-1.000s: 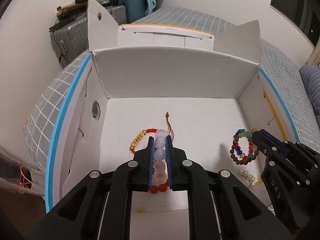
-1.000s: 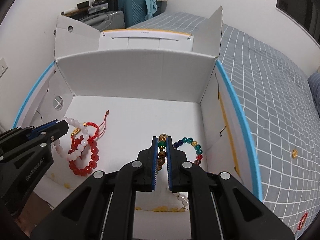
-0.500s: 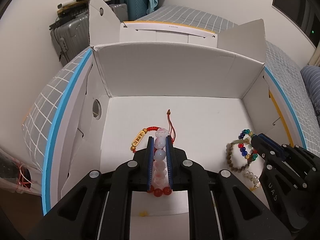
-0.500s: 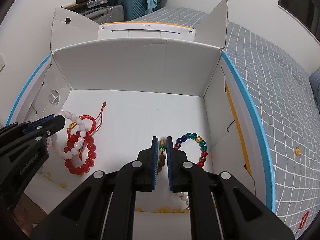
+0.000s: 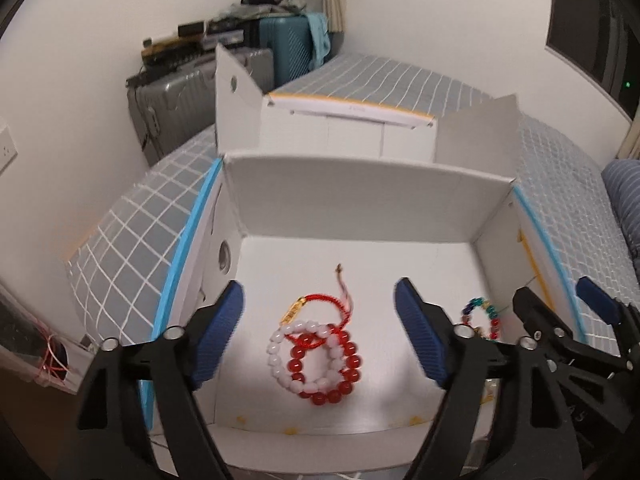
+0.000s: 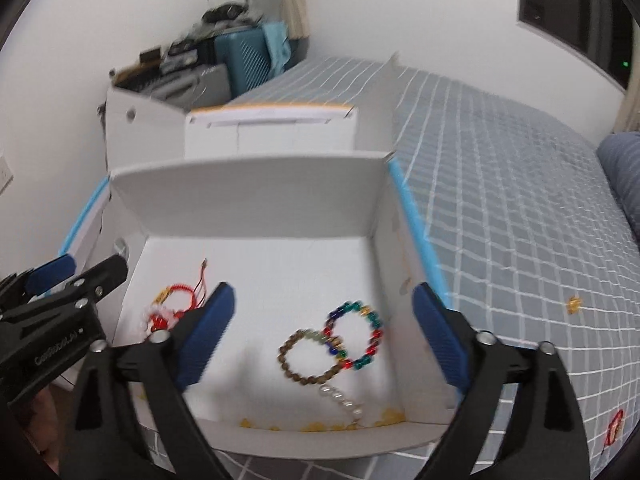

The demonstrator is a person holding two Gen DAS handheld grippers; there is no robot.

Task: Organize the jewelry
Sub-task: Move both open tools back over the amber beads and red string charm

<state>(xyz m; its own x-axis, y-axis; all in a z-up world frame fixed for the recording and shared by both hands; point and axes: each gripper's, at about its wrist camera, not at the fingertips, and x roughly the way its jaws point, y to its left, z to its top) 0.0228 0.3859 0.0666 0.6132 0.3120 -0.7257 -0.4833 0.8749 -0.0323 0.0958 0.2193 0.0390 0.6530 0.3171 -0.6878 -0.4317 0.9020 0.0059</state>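
Note:
An open white cardboard box [image 5: 360, 200] [image 6: 248, 200] lies on the bed. In the left wrist view my left gripper [image 5: 320, 324] is open and empty above a red bead bracelet [image 5: 344, 368], a white bead bracelet [image 5: 280, 356] and a red cord bracelet [image 5: 320, 300] lying on the box floor. In the right wrist view my right gripper [image 6: 324, 332] is open and empty above a brown bead bracelet [image 6: 304, 364], a multicoloured bead bracelet [image 6: 360, 336] and a pearl strand [image 6: 340, 398]. The left gripper [image 6: 80, 280] shows at the left of the right wrist view.
The box stands on a grey checked bedspread [image 6: 520, 220] with raised flaps and a blue-edged side [image 5: 180, 264]. Suitcases [image 5: 280, 60] stand at the wall behind. A small gold item [image 6: 574, 304] lies on the bedspread to the right. A blue striped pillow [image 5: 624, 200] is far right.
Both grippers have opened and let go of their bracelets, which now lie on the box floor. Both grippers have pulled back and up from the box.

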